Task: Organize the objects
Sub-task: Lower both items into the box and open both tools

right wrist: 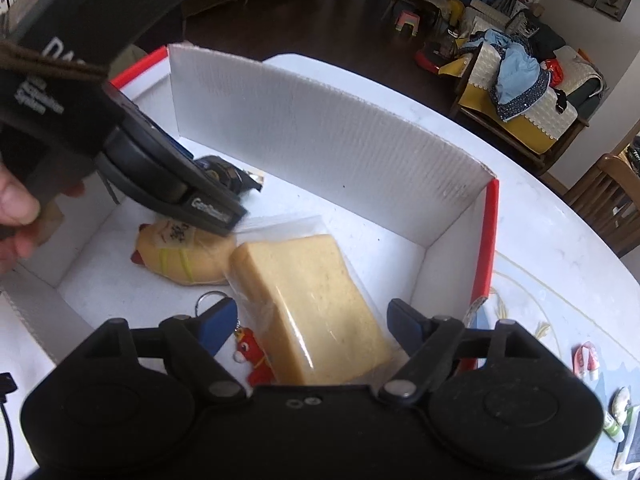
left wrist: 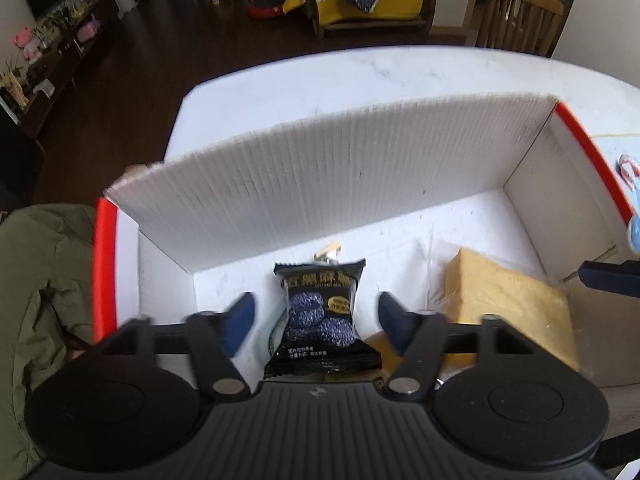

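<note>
A white box with red edges [left wrist: 320,184] [right wrist: 320,136] stands on the marble table. In it lie a black snack packet [left wrist: 320,312] [right wrist: 224,172], a bagged yellow cake slice [left wrist: 512,300] [right wrist: 316,304], a wrapped yellow bun [right wrist: 184,252] and a red keychain toy [right wrist: 256,360]. My left gripper [left wrist: 316,320] is open, its fingers on either side of the black packet, just above it. My right gripper [right wrist: 308,324] is open above the near end of the cake slice. The left gripper's body [right wrist: 120,152] shows in the right wrist view.
A green jacket [left wrist: 36,300] lies left of the box. Small items [right wrist: 588,360] lie on a patterned mat right of the box. A wooden chair [left wrist: 516,16] stands behind the table. A black cable [right wrist: 6,400] lies at the near left.
</note>
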The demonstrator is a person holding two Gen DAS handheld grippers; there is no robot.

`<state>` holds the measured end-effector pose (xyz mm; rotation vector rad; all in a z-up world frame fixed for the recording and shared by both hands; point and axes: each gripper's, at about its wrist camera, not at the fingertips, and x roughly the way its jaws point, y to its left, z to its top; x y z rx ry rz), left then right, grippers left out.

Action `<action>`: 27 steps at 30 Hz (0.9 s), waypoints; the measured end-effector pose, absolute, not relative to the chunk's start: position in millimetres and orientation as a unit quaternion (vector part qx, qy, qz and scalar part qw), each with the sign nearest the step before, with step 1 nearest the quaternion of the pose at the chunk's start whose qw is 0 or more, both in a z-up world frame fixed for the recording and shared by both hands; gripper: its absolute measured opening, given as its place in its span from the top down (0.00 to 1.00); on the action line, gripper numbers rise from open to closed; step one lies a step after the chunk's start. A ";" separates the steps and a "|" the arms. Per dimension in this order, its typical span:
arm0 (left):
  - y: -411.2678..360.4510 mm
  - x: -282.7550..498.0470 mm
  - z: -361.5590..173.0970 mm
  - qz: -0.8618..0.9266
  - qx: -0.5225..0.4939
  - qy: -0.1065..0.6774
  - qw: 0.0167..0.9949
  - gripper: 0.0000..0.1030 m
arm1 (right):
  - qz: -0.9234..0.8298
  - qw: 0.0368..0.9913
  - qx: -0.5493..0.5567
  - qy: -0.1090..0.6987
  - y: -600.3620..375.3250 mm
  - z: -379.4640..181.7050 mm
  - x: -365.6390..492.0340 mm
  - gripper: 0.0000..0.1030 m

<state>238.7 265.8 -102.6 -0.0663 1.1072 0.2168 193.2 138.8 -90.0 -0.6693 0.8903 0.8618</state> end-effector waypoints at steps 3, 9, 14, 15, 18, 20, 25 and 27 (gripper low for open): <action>266.3 235.8 -96.3 0.102 -0.039 0.517 0.849 0.32 | 0.402 0.765 -0.298 0.406 131.8 -82.9 189.9 0.20; 262.8 220.9 -76.4 0.098 -0.045 0.495 0.862 0.32 | 0.420 0.773 -0.260 0.399 113.0 -60.2 187.0 0.16; 260.7 203.2 -56.7 0.097 -0.052 0.473 0.874 0.32 | 0.428 0.781 -0.238 0.387 96.5 -39.6 185.8 0.16; 260.1 199.5 -52.7 0.097 -0.056 0.469 0.876 0.32 | 0.431 0.783 -0.234 0.384 92.3 -35.1 184.7 0.16; 255.2 187.0 -40.2 0.095 -0.062 0.455 0.883 0.32 | 0.438 0.786 -0.220 0.377 81.2 -23.0 181.2 0.15; 249.6 179.2 -34.1 0.091 -0.065 0.450 0.886 0.32 | 0.446 0.786 -0.209 0.374 73.0 -15.0 178.8 0.12; 231.5 158.9 -19.6 0.084 -0.066 0.434 0.894 0.32 | 0.461 0.787 -0.194 0.360 57.1 2.2 171.1 0.10; 223.4 152.4 -14.3 0.082 -0.064 0.429 0.897 0.32 | 0.472 0.786 -0.183 0.355 48.7 8.4 169.4 0.08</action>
